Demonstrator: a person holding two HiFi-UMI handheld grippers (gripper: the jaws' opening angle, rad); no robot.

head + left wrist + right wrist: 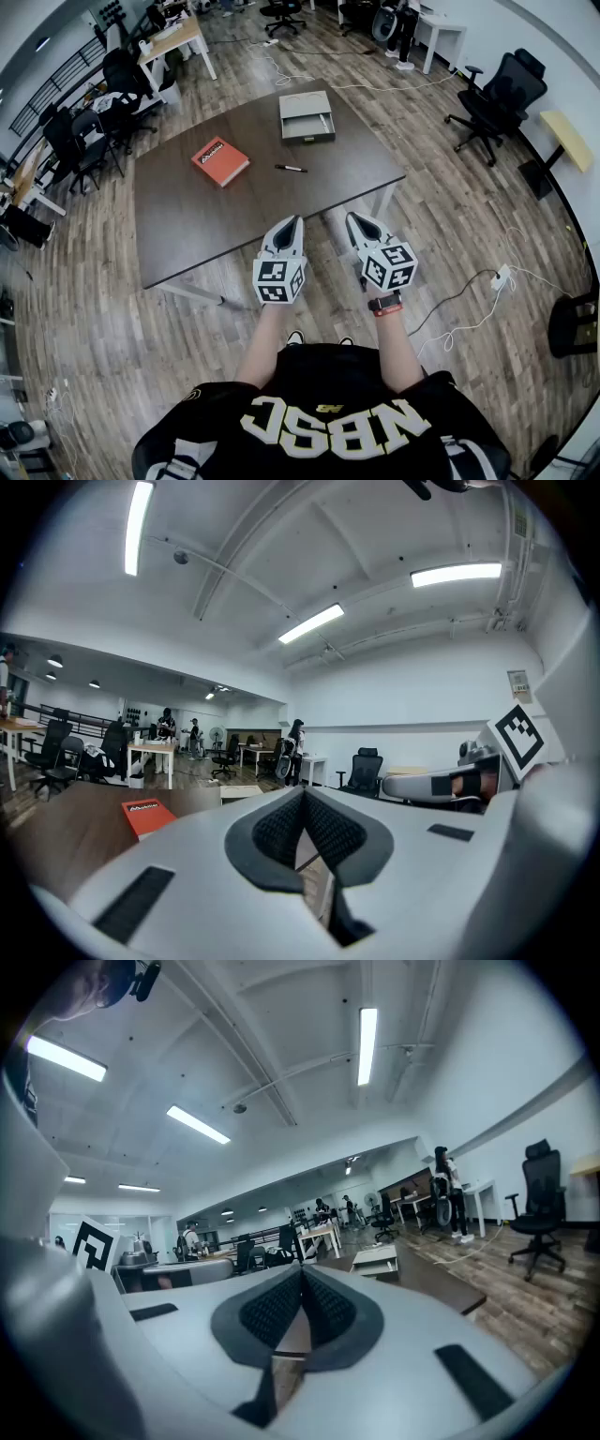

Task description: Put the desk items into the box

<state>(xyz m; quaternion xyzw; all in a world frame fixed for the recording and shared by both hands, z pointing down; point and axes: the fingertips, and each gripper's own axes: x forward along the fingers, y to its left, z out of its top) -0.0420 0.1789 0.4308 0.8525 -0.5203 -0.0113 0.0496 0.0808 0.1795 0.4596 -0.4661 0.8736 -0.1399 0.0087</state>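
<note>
My left gripper [292, 223]: closed, the two pads together and nothing between them. I hold it at about the near edge of the counter [202, 220].
My right gripper [355, 218]: also closed and empty, just beside the left one and level with it, on the side of the counter's near right corner.
Pen [291, 169]: the nearest item. It lies flat on the counter, straight ahead of my left gripper and well apart from it. Its long axis runs across my view, from left to right, only a little slanted.
Nearer gripper for the pen: the left one, I judge. The right one would have to cross inward.
What the move asks: I think I must open the pads and come down so that they close across the thin body of the pen, not along it.
Red book [220, 161]: ahead and to the left of my left gripper. It lies flat, turned at an angle to the counter's edges, apart from the pen.
Box [307, 117]: the farthest thing, open on top, near the far edge. It is beyond the pen and almost in one line with it. I cannot tell whether anything lies inside.
</note>
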